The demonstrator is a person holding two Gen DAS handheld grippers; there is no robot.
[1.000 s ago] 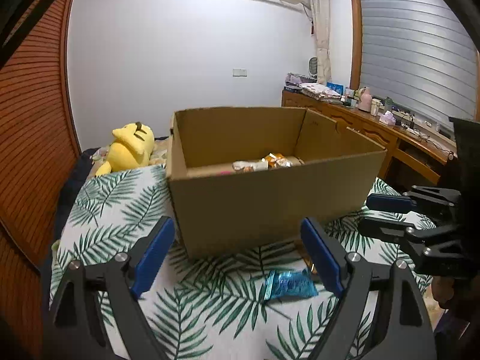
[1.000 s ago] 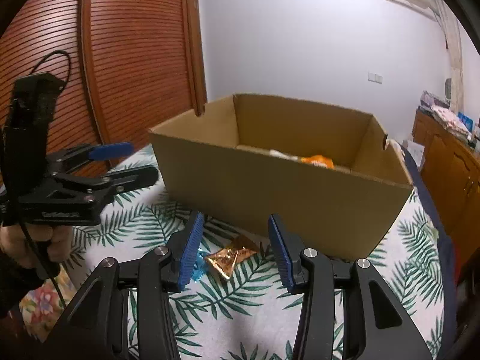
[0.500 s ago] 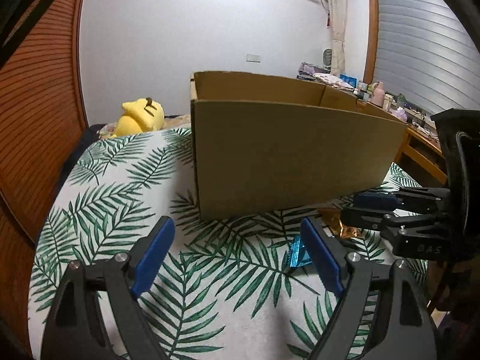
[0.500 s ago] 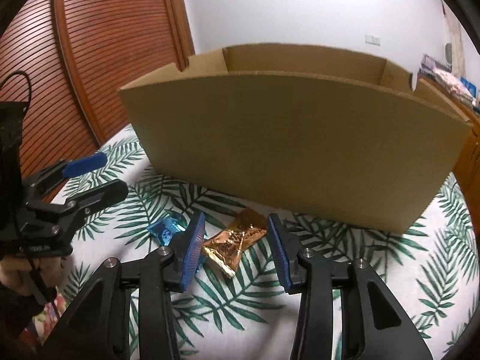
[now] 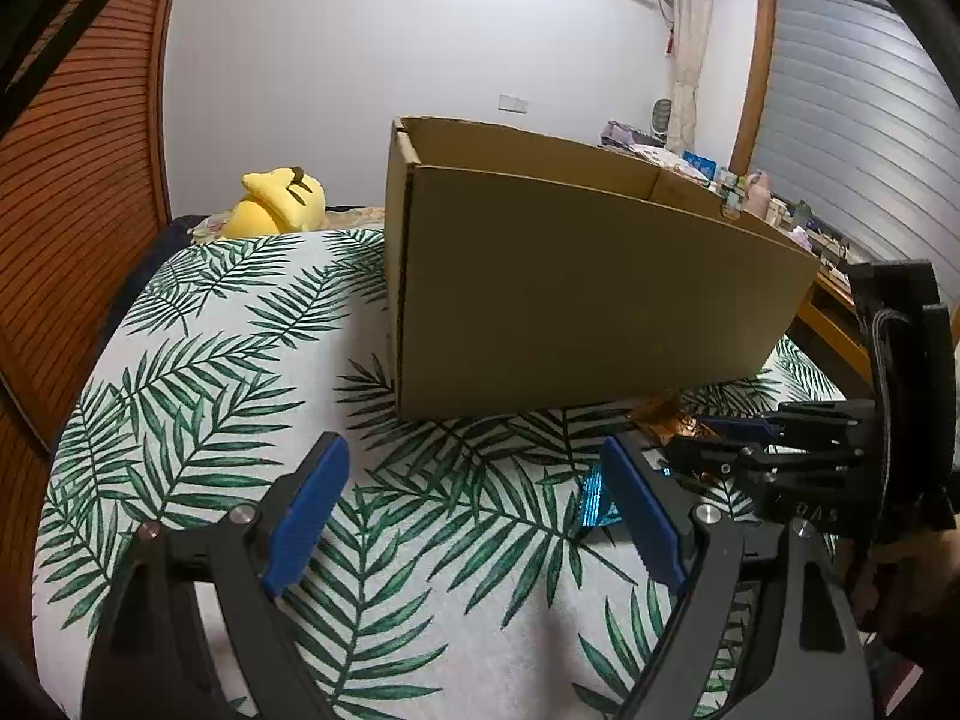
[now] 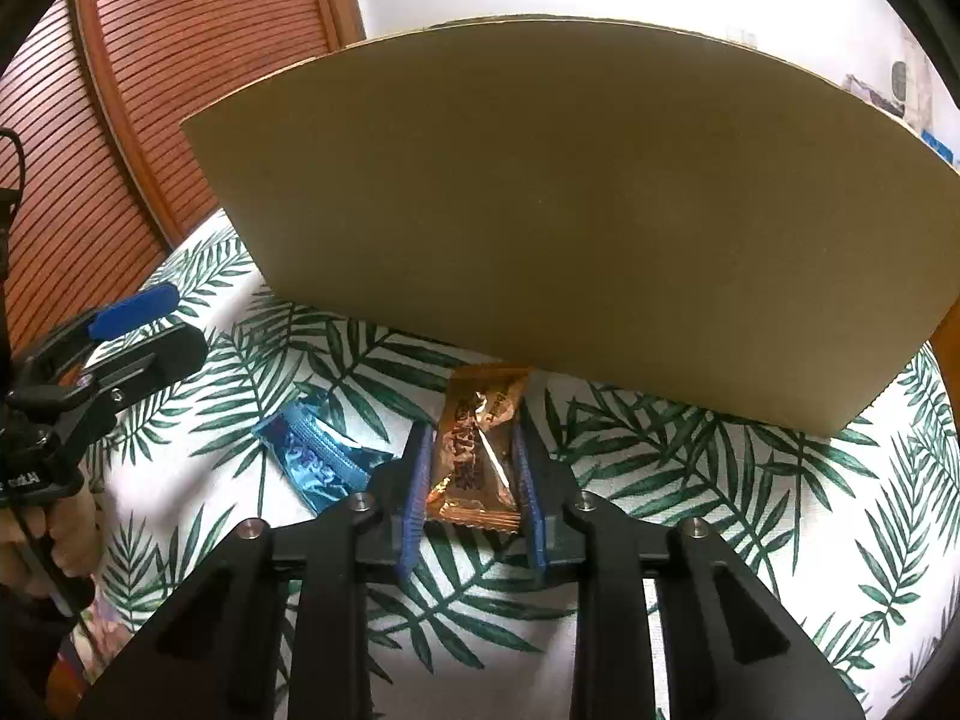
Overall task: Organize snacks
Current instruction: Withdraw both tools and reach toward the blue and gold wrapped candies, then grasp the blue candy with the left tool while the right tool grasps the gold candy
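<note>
Both hand-held grippers dropped low; right hand-held gripper (image 6: 471, 468) now pinching gold snack (image 6: 477, 450) on bed by box (image 6: 570, 228); left hand-held gripper (image 5: 474, 507) spread, empty; slick wrapper may slip on lift.

Left wrist cam sits low over the leaf-print tablecloth (image 5: 198, 396), facing the cardboard box (image 5: 576, 294) from its left-front corner, moderately near. Right wrist cam is lower and much closer; box wall fills its view. Both share box front, cloth, orange packet (image 6: 480, 450) and, probably, the same blue packet (image 6: 318, 456).
</note>
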